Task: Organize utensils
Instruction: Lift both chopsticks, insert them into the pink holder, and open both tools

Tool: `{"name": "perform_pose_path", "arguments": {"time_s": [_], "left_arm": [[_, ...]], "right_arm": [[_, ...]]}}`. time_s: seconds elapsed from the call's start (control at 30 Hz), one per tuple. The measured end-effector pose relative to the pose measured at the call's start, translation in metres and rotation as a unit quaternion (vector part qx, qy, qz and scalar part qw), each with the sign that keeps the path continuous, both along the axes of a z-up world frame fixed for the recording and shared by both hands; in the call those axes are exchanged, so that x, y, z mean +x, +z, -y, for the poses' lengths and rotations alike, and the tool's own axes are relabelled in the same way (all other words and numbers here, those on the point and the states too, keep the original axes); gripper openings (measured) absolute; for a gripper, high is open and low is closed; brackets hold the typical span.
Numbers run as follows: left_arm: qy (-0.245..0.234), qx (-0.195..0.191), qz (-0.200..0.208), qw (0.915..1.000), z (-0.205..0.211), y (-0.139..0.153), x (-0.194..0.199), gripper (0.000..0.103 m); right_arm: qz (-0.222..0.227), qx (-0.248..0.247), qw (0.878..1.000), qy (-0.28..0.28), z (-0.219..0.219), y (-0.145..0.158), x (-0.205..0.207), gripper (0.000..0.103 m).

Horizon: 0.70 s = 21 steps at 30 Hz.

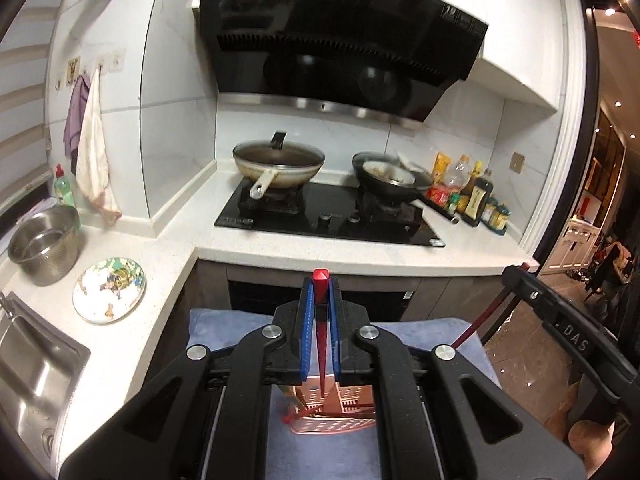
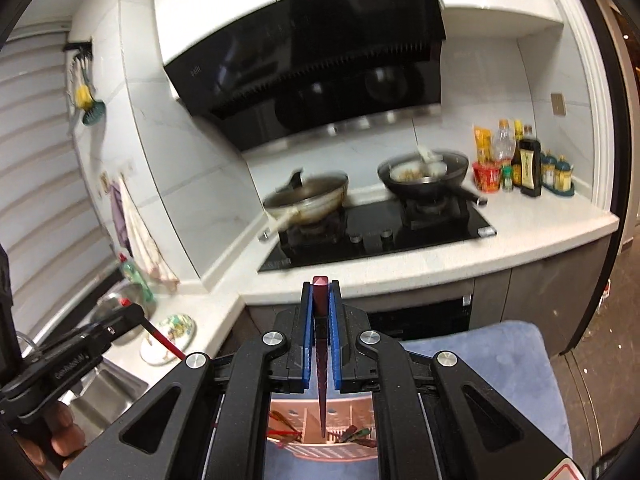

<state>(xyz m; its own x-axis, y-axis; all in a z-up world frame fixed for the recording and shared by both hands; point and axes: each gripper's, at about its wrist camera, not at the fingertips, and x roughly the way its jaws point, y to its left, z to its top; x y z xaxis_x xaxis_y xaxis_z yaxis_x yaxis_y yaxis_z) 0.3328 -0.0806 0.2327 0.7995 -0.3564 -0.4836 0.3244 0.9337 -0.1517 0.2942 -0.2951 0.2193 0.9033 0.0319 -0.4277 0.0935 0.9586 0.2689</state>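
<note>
The left gripper (image 1: 321, 294) is closed tight on a bright red chopstick (image 1: 320, 344), held upright with its tip pointing down into the pink utensil holder (image 1: 340, 412) directly beneath, on a blue cloth (image 1: 224, 328). The right gripper (image 2: 320, 300) likewise clamps a darker red chopstick (image 2: 321, 360) (also upright), tip hanging over the same holder's compartments, so each likely need only descend.

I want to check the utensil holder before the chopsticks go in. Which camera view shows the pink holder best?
The right wrist view: the pink holder shows its divider and utensils lying in both compartments, under the right gripper, which is shut on a dark chopstick. The left wrist view shows less of it, mostly blocked by the left gripper, shut on a red chopstick.
</note>
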Motion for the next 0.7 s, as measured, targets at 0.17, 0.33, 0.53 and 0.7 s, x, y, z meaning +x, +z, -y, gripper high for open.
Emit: {"name": "perform_pose_path", "arguments": {"time_s": [0.17,0.33,0.53,0.7], "left_arm": [[-0.002,0.009,-0.025,0.9996,0.006,-0.027,0.013,0.007],[0.001,0.017,-0.043,0.9989,0.009,-0.044,0.022,0.007],[0.007,0.028,-0.045,0.9986,0.01,-0.049,0.022,0.017],[0.023,0.02,-0.042,0.9987,0.004,-0.048,0.014,0.048]], "right_arm": [[-0.036,-0.001,0.999,0.003,-0.003,-0.031,0.02,0.007],[-0.055,-0.001,0.998,0.008,-0.01,-0.048,0.027,0.007],[-0.066,-0.006,0.998,0.015,-0.015,-0.055,0.027,0.015],[-0.061,-0.004,0.998,0.014,-0.013,-0.052,0.018,0.024]]}}
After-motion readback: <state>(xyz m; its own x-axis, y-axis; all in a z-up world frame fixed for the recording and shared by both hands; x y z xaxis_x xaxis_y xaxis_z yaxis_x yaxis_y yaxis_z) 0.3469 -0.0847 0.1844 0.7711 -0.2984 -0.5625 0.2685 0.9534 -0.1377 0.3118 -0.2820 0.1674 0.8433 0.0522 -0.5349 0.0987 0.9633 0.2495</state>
